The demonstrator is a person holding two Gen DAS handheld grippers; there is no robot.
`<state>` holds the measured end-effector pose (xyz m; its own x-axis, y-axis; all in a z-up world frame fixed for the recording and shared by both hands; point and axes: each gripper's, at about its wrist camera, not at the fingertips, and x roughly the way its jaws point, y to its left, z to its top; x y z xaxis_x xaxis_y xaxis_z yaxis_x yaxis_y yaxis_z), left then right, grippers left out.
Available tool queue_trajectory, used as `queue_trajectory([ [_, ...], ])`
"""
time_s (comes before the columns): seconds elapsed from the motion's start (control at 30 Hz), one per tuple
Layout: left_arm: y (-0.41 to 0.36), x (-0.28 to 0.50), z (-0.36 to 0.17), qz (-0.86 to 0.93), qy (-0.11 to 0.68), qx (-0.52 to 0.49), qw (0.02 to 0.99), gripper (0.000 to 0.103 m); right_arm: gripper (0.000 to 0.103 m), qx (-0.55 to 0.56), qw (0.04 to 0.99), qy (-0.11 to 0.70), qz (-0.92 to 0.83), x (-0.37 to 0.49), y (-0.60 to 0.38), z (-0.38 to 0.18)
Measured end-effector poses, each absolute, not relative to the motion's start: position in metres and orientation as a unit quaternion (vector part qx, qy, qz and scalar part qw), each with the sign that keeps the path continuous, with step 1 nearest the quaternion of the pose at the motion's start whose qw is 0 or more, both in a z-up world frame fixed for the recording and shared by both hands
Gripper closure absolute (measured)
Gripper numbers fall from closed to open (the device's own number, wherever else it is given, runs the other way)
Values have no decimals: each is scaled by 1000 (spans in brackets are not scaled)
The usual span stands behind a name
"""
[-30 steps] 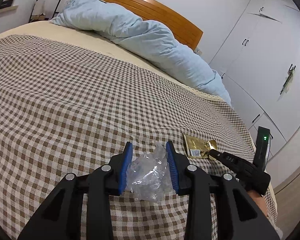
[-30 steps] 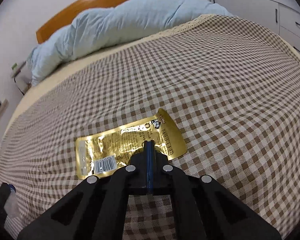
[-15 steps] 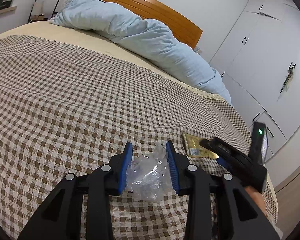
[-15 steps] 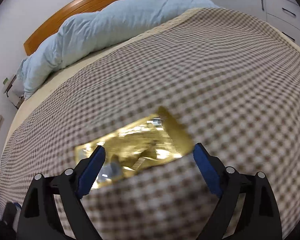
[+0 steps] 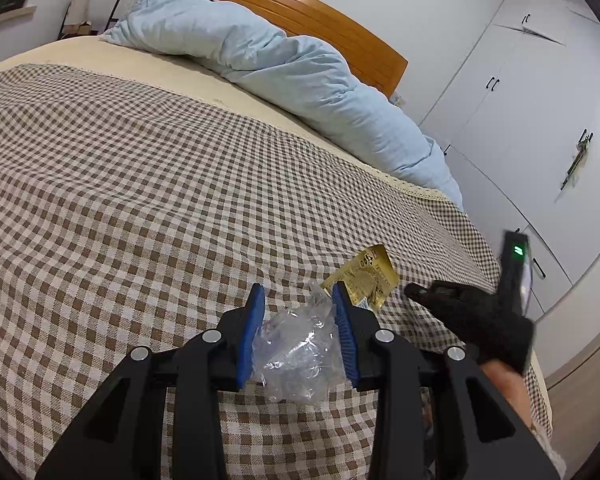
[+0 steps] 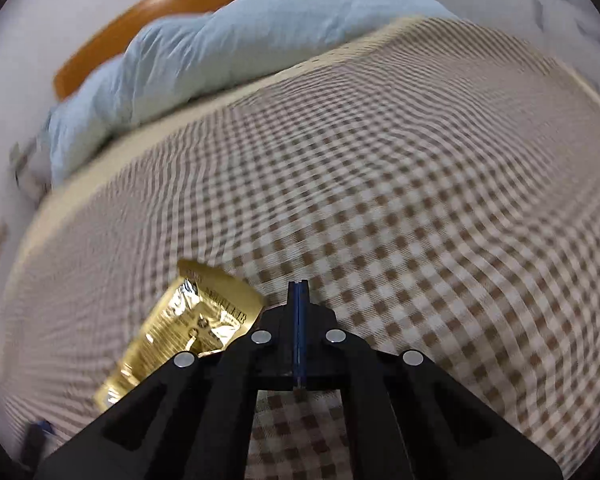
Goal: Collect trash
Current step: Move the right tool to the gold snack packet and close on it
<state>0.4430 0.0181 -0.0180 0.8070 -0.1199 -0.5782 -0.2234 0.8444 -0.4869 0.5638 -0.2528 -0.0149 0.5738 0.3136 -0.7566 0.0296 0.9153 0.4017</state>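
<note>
My left gripper [image 5: 297, 292] is shut on a crumpled clear plastic bag [image 5: 296, 348], just above the checked bedspread [image 5: 140, 200]. A gold foil wrapper [image 5: 366, 274] lies on the spread just beyond the left gripper's right finger. In the right wrist view this gold wrapper [image 6: 188, 320] sits askew to the left of my right gripper [image 6: 299, 292], with one corner running under the left finger. The right gripper's blue pads are pressed together and nothing shows between them. From the left wrist view, the right gripper [image 5: 414, 290] points at the wrapper with a small gap between them.
A bunched pale blue duvet [image 5: 284, 72] lies along the wooden headboard [image 5: 300, 8] at the far end of the bed. White wardrobe doors [image 5: 520, 100] stand to the right, past the bed's edge. A black metal rack [image 5: 96, 4] stands at the far left.
The right gripper opened wide over the gold wrapper and has shut again without it. The wrapper has swung round and slid towards the left gripper. The left gripper kept still with the bag.
</note>
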Motion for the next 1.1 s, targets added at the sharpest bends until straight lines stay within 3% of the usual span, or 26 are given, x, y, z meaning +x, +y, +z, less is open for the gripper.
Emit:
queue_trajectory([
  [0.07,21,443,-19,30,309,-282,908,70,102,242,833,489,95,562,-264,-20],
  [0.1,22,442,-19,29,310,-284,907,70,89,249,819,506,106,562,-262,-22],
  [0.13,23,442,-20,30,310,-285,907,70,61,251,814,508,127,559,-256,-20],
  [0.2,25,442,-20,32,309,-286,907,70,35,222,829,495,138,552,-238,-7],
  [0.5,41,432,-18,66,299,-293,906,70,32,153,841,517,56,556,-146,-4],
  [0.6,46,430,-20,66,299,-303,902,70,30,64,858,509,27,556,-114,-8],
  [0.67,47,428,-20,64,299,-307,901,70,36,30,865,500,23,551,-107,-9],
  [0.77,49,426,-19,63,297,-314,900,70,57,40,868,493,40,539,-129,-6],
  [1.1,34,424,-13,49,297,-300,905,70,63,44,878,471,73,524,-190,13],
])
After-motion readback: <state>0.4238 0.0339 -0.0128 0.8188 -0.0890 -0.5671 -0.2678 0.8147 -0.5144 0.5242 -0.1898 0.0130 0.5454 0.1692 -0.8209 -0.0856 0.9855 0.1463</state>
